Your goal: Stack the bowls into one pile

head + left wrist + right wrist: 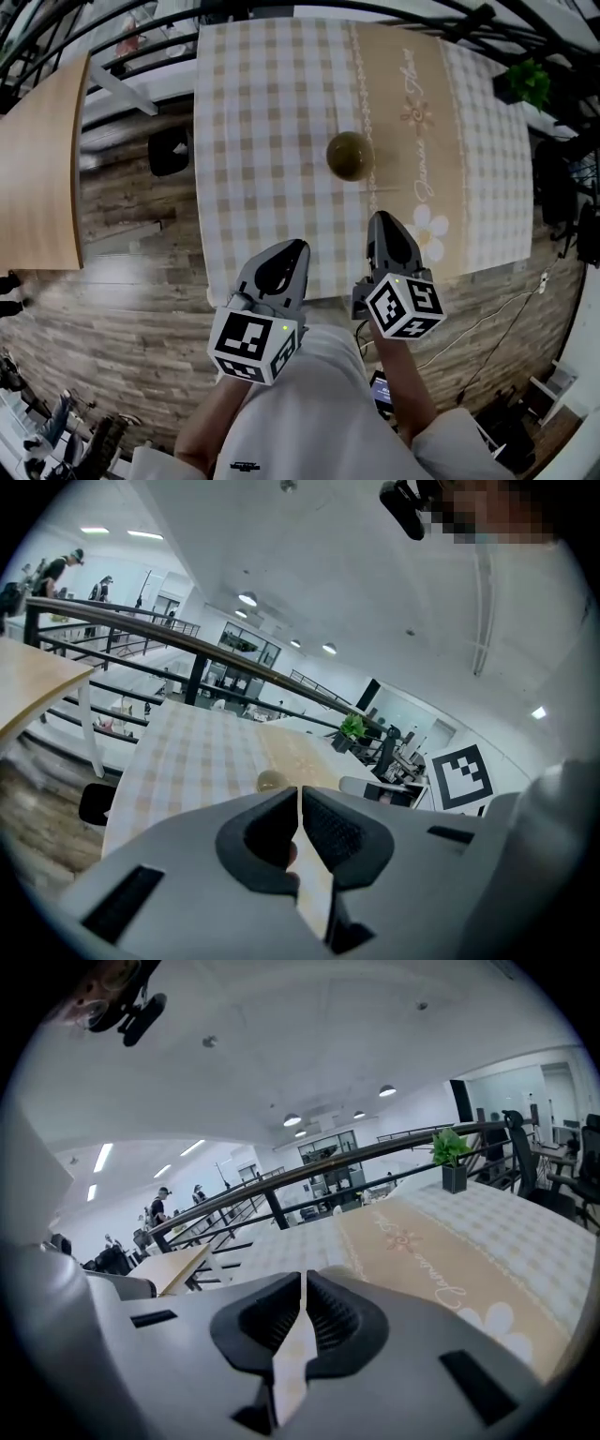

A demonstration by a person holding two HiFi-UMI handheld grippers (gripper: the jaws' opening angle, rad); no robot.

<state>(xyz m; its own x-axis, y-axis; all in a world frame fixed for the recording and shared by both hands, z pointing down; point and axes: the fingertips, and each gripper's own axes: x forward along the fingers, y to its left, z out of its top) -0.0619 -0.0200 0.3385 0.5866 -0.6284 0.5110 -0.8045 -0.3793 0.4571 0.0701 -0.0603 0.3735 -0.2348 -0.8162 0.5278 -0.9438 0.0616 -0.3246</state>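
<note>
An olive-green bowl stands on the checked tablecloth near the middle of the table; from above I cannot tell whether it is one bowl or a pile. It shows small and far off in the left gripper view, bowl, just beyond the jaw tips. My left gripper hangs over the table's near edge, jaws shut and empty. The right gripper is beside it, a little nearer the bowl, also shut with nothing held. In their own views the left gripper and right gripper show the pads together.
A beige runner with flower print crosses the table's right half. A wooden table stands at the left, a dark seat lies between the tables, and a potted plant is at the far right corner. Black railings run behind.
</note>
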